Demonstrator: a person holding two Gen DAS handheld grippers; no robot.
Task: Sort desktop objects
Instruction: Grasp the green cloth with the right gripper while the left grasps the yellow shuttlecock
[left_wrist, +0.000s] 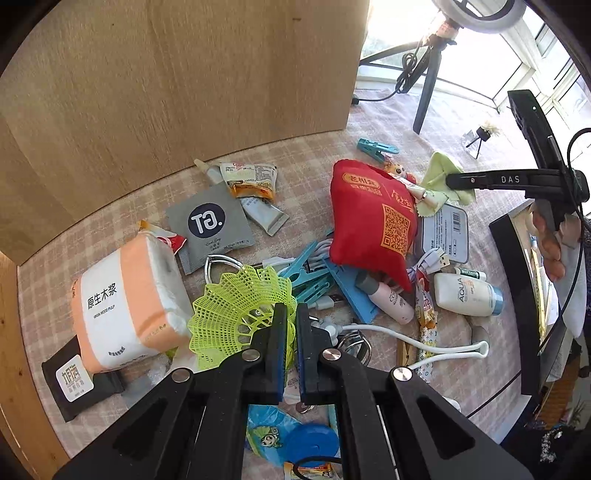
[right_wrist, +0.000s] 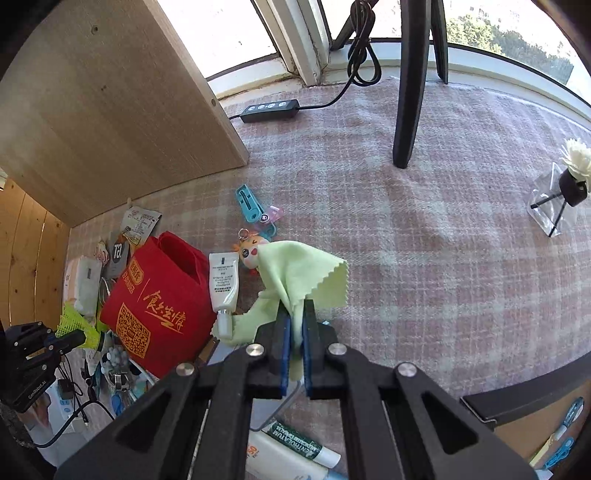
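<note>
Two tools grip items over a cluttered checked surface (right_wrist: 424, 258).
The left tool (left_wrist: 290, 332) pinches a yellow-green mesh shuttlecock (left_wrist: 240, 314) beside a tissue pack (left_wrist: 125, 302); the right tool (right_wrist: 295, 325) clamps a pale green, zigzag-edged cloth (right_wrist: 299, 273) near a red bag (right_wrist: 159, 306).

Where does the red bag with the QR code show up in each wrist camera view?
Left wrist view: the red bag lies right of center, above the blue clips.
Right wrist view: it sits at lower left, beside the white tube.
Shared landmark: the light green cloth.
</note>
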